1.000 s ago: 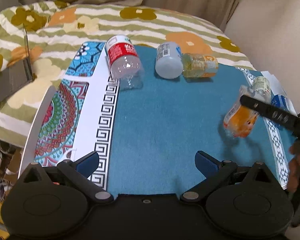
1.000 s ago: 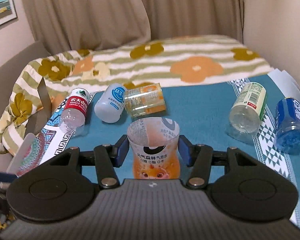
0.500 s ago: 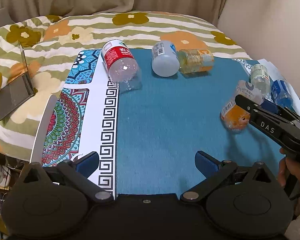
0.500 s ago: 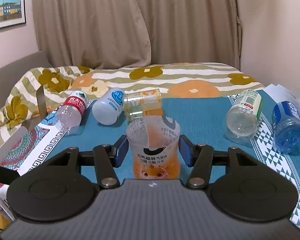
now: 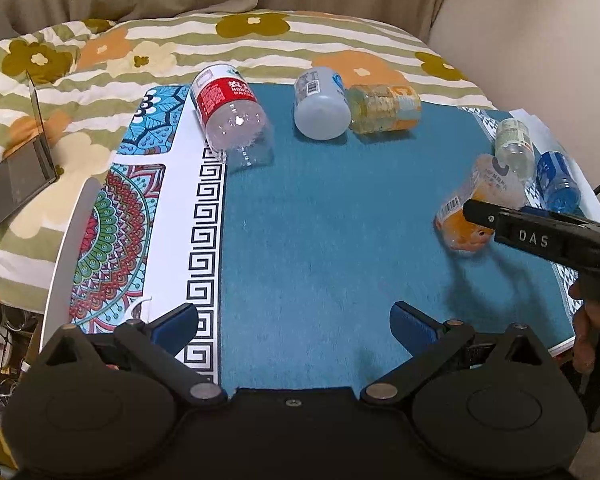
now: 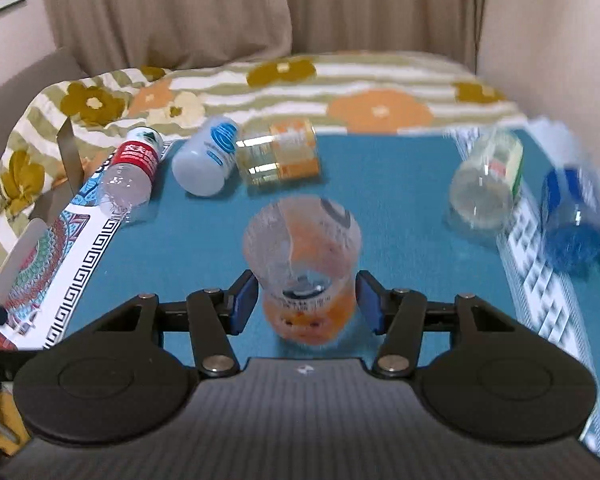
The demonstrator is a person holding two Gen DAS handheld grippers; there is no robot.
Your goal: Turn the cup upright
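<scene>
Blue pads of the right gripper (image 6: pixel 306 300) clench the orange cup (image 6: pixel 303 268), a clear ribbed plastic cylinder held tilted just above the blue felt mat (image 6: pixel 400 200) on the desk. Ahead to its left lie a red-labelled bottle (image 6: pixel 130 174), a frosted white bottle (image 6: pixel 206 160) and a yellow jar (image 6: pixel 278 156). Only the left view shows the left gripper (image 5: pixel 294 320), released and hovering wide apart over the mat's patterned border (image 5: pixel 116 216).

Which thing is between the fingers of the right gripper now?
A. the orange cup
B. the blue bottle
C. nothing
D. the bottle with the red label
A: in the right wrist view the orange cup sits between the blue pads of the right gripper, open end up, while the other containers lie on the blue mat.
</scene>
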